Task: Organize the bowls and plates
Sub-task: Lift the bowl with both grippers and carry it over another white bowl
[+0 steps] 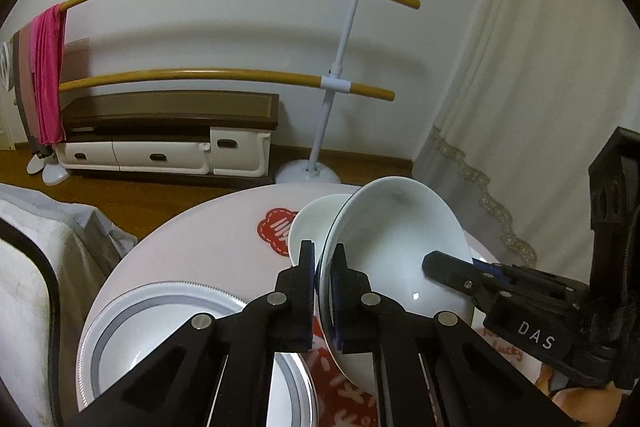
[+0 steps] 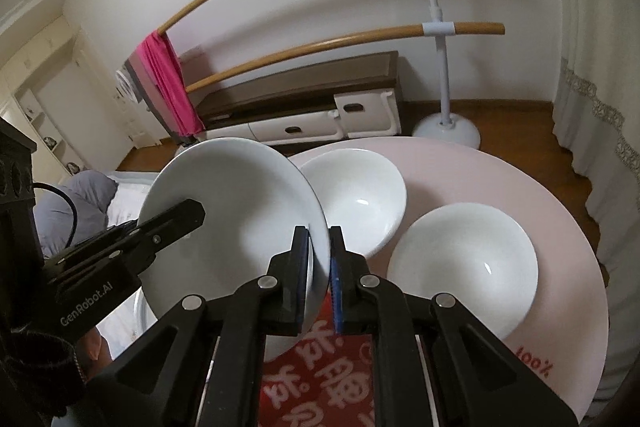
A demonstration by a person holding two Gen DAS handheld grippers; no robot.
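You are pinching one tilted white bowl [image 2: 236,211] by opposite rims, left hand-held gripper [image 1: 323,291] and right hand-held gripper [image 2: 319,283] sharing its weight clear of the surface [image 2: 560,227].

Held bowl [image 2: 236,211] raised over round table [image 2: 560,227], second bowl [image 2: 356,195] just behind it, third bowl [image 2: 464,267] right, rack [image 2: 440,27] beyond.

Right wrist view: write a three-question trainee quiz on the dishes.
1. True or false: both hand-held grippers clamp the tilted bowl.
2. How many other white dishes sit on the round table?
3. The left hand-held gripper grips the bowl's: A) rim B) base C) nothing.

Key: 1 true, the right hand-held gripper pinches the opposite rim; 2 two, a bowl and a plate; 3 A.
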